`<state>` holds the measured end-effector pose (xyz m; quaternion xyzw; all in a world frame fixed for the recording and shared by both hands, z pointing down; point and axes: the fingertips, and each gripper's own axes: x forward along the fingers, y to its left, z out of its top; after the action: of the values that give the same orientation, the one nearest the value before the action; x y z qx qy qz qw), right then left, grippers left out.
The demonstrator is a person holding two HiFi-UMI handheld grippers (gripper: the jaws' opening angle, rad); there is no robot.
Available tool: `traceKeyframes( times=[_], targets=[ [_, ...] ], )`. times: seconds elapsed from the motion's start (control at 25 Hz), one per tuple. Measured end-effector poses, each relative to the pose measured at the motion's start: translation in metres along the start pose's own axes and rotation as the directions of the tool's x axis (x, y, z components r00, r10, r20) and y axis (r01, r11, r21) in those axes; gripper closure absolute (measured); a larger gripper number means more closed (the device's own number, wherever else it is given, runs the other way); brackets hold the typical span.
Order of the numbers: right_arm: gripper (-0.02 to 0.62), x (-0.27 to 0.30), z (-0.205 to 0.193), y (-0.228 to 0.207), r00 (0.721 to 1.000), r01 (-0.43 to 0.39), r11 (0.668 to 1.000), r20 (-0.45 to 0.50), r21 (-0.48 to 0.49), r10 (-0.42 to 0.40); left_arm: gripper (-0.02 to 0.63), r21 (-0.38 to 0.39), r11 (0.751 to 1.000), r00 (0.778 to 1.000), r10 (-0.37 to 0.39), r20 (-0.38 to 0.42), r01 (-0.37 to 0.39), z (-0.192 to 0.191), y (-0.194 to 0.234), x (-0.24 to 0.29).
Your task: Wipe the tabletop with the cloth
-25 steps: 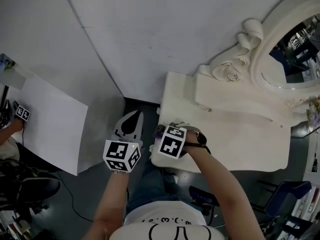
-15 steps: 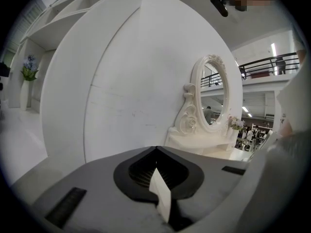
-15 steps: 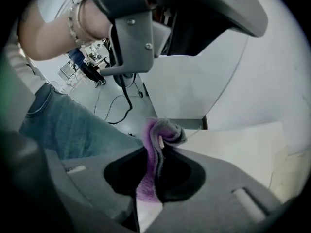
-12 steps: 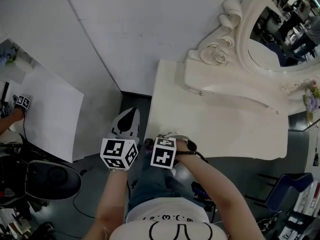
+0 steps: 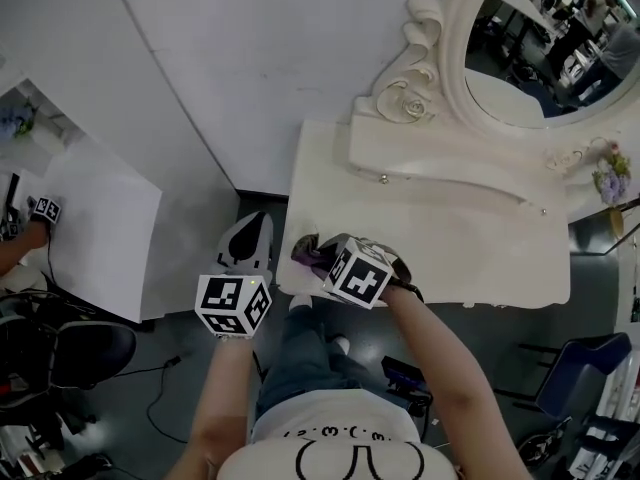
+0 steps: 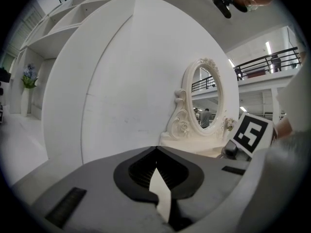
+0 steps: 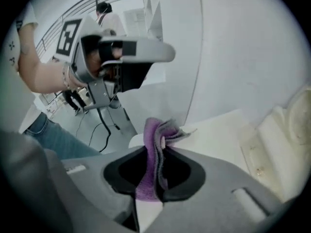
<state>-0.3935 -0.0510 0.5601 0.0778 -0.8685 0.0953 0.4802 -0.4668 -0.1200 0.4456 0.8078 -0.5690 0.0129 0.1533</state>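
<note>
A purple cloth [image 5: 304, 252] sits at the front left corner of the white dressing tabletop [image 5: 450, 248]. My right gripper [image 5: 314, 256] is shut on it. In the right gripper view the cloth [image 7: 156, 149] stands folded and clamped between the jaws, over the table corner [image 7: 214, 135]. My left gripper [image 5: 250, 240] hangs just left of the table, over the dark floor. Its jaws [image 6: 156, 152] are shut with nothing between them. The right gripper's marker cube [image 6: 252, 134] shows at that view's right.
An ornate white mirror [image 5: 530, 48] and its raised base [image 5: 450, 163] take up the back of the table. A white wall [image 5: 230, 58] runs behind. At the left stands another white table [image 5: 90, 228]; a black chair [image 5: 70, 353] sits below it.
The head view has swung toward the mirror. My right gripper has moved a little onto the table corner with the cloth. The left gripper stays beside the table.
</note>
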Motion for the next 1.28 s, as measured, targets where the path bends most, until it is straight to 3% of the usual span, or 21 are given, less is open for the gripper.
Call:
traceKeyframes(
  times=[0.12,0.28,0.52,0.64,0.76,0.92,1.12,1.28],
  targets=[
    [0.508,-0.040,0.010,-0.024,0.976,0.115,0.988,0.172,0.103,-0.131,0.607,0.010,1.000,1.000,-0.002,0.016,0.002,0.004,-0.012,-0.003],
    [0.508,-0.103,0.001,-0.043,0.886,0.191,0.944,0.366,0.268,-0.283,0.607,0.031,0.999,0.999,-0.010,0.041,0.009,0.012,-0.032,-0.011],
    [0.508,-0.170,-0.023,-0.041,0.764,0.311,0.881,0.458,0.357,-0.455,0.607,0.043,0.999,0.997,-0.015,0.073,0.012,0.022,-0.061,-0.028],
    [0.508,-0.210,-0.042,-0.034,0.666,0.360,0.826,0.501,0.433,-0.553,0.607,0.059,0.998,0.995,-0.038,0.090,0.033,0.027,-0.082,-0.034],
    [0.508,-0.249,-0.071,-0.028,0.569,0.403,0.751,0.500,0.522,-0.653,0.607,0.086,0.994,0.991,-0.083,0.108,0.074,0.036,-0.105,-0.033],
    [0.508,-0.293,-0.102,-0.025,0.464,0.482,0.642,0.447,0.596,-0.765,0.607,0.134,0.980,0.978,-0.162,0.129,0.144,0.054,-0.133,-0.022],
    [0.509,-0.336,-0.106,-0.026,0.358,0.603,0.524,0.383,0.602,-0.852,0.607,0.230,0.938,0.944,-0.296,0.142,0.260,0.080,-0.171,-0.001],
    [0.509,-0.355,-0.108,-0.019,0.300,0.640,0.451,0.338,0.622,-0.892,0.607,0.294,0.886,0.900,-0.412,0.141,0.359,0.097,-0.204,0.010]
  ],
)
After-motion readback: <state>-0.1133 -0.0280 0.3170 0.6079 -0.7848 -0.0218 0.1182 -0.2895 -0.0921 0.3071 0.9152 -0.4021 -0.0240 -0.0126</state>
